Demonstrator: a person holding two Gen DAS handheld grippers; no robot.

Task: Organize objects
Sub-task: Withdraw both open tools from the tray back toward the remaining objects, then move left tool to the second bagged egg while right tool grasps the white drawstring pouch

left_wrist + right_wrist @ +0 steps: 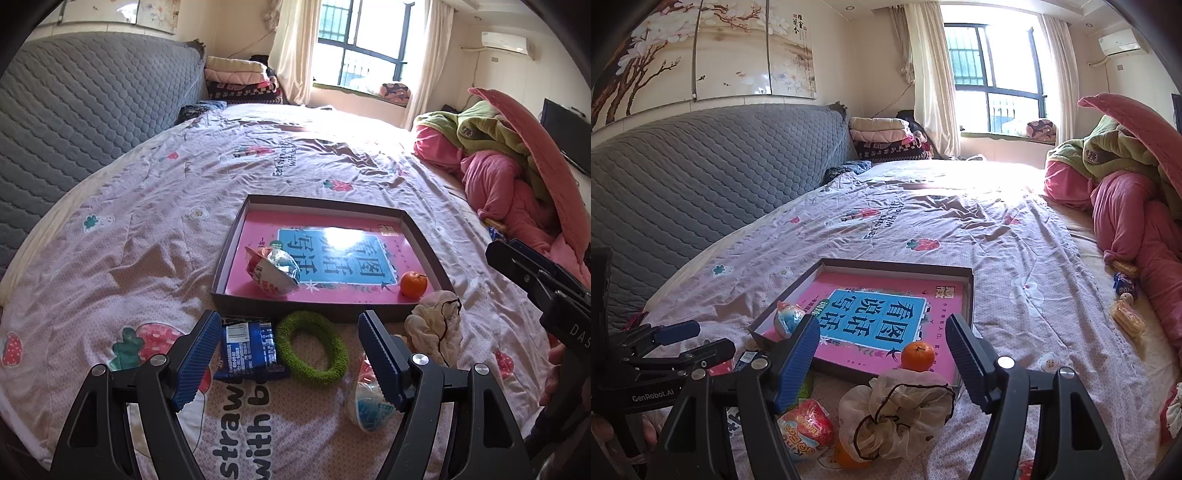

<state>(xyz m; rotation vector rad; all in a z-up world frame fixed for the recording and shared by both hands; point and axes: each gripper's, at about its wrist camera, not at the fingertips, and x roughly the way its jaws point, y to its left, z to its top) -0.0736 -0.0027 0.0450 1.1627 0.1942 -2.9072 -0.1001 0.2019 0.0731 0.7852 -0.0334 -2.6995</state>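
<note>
Bed [155, 221] w/ tray [424, 236] holding orange [413, 284]. Left gripper [288, 354] & right gripper [882, 358]: jaws spread, empty. Next, prob. pick green ring [312, 349], drop into tray.

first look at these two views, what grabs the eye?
The shallow box in the middle of the strawberry-print bedsheet, lined by a bright pink and blue book cover, with an orange in its near right corner and a snack cup on its side at the near left. In front of the box lie a green ring, a blue packet and a cream scrunchie. Both grippers, left and right, hover with jaws open.
</note>
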